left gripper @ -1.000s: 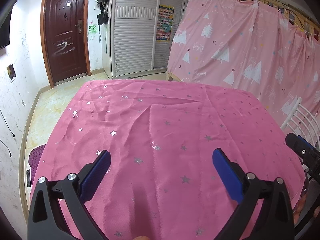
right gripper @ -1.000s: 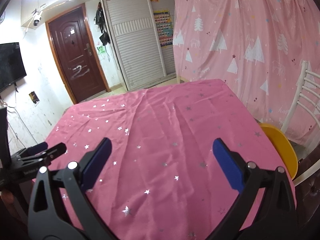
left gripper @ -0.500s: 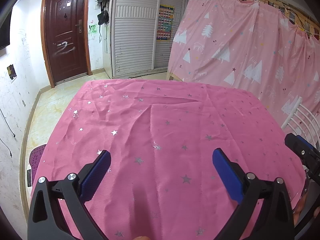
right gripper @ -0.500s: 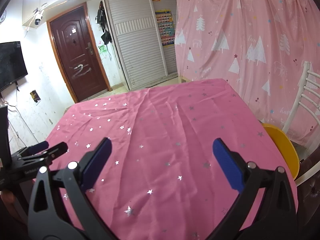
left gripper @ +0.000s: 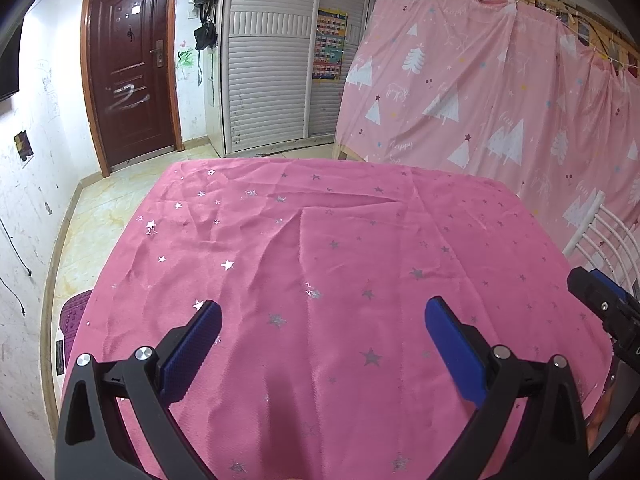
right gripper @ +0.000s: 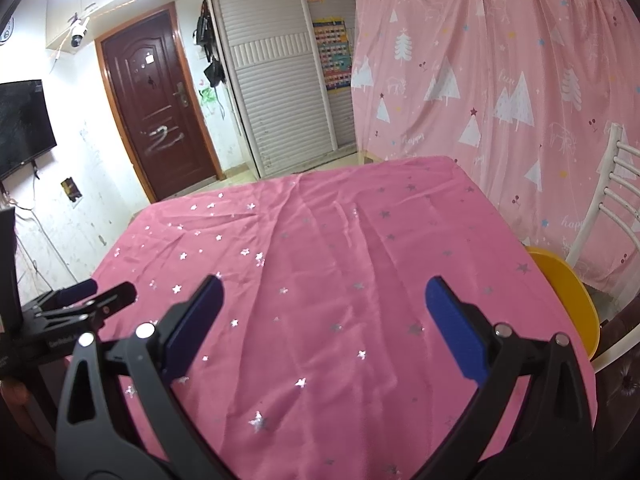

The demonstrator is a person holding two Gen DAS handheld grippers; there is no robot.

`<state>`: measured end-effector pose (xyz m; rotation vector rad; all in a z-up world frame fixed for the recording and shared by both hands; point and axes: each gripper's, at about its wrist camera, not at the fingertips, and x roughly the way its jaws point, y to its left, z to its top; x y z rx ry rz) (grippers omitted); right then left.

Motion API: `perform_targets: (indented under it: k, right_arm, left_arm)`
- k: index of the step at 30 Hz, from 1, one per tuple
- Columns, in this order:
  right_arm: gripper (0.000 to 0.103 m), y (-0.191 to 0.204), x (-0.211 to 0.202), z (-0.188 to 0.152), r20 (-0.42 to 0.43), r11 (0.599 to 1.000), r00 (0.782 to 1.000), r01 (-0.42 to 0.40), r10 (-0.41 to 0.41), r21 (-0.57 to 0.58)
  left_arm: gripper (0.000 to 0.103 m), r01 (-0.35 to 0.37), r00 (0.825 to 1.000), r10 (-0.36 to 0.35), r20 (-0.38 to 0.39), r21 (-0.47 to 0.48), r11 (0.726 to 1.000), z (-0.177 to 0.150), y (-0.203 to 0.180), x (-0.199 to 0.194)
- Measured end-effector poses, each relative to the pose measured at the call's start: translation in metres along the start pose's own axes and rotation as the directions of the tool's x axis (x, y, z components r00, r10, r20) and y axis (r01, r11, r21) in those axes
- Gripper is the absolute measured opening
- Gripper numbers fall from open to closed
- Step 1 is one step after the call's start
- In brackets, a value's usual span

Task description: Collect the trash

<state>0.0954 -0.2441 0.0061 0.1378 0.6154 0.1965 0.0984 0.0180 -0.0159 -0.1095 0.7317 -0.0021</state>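
No trash shows in either view. A table under a pink star-printed cloth (left gripper: pixel 320 248) fills both views; it also shows in the right wrist view (right gripper: pixel 340 264). My left gripper (left gripper: pixel 322 324) is open and empty above the cloth's near edge. My right gripper (right gripper: pixel 322 300) is open and empty above the near edge too. The right gripper's tip shows at the right edge of the left wrist view (left gripper: pixel 600 304). The left gripper's tip shows at the left of the right wrist view (right gripper: pixel 84 304).
A yellow chair seat (right gripper: pixel 568 292) with a white back (right gripper: pixel 612 192) stands by the table's right side. A pink tree-print curtain (left gripper: pixel 500 92) hangs behind. A brown door (left gripper: pixel 128 80) and white shutters (left gripper: pixel 264 80) lie beyond. A purple mat (left gripper: pixel 70 312) lies on the floor at left.
Both grippers stay open and almost still; the right wrist view has shifted slightly, so the table sits a little lower in it.
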Motion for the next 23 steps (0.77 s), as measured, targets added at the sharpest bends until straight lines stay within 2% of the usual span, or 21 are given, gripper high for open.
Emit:
perform_targets:
  k: [12,23]
  right_arm:
    - [0.097,0.0005,0.0018,-0.0016,0.000,1.000,1.000,0.002,-0.002,0.004]
    - [0.097,0.0004,0.0019,-0.0016,-0.002,1.000,1.000,0.002,-0.002,0.003]
  left_arm:
    - [0.095,-0.029,0.998,0.028,0.047,0.015,0.999,-0.0005,-0.0033,-0.0058]
    - [0.095,-0.029,0.999,0.028,0.029,0.017,0.999,0.0013,-0.0041,-0.0055]
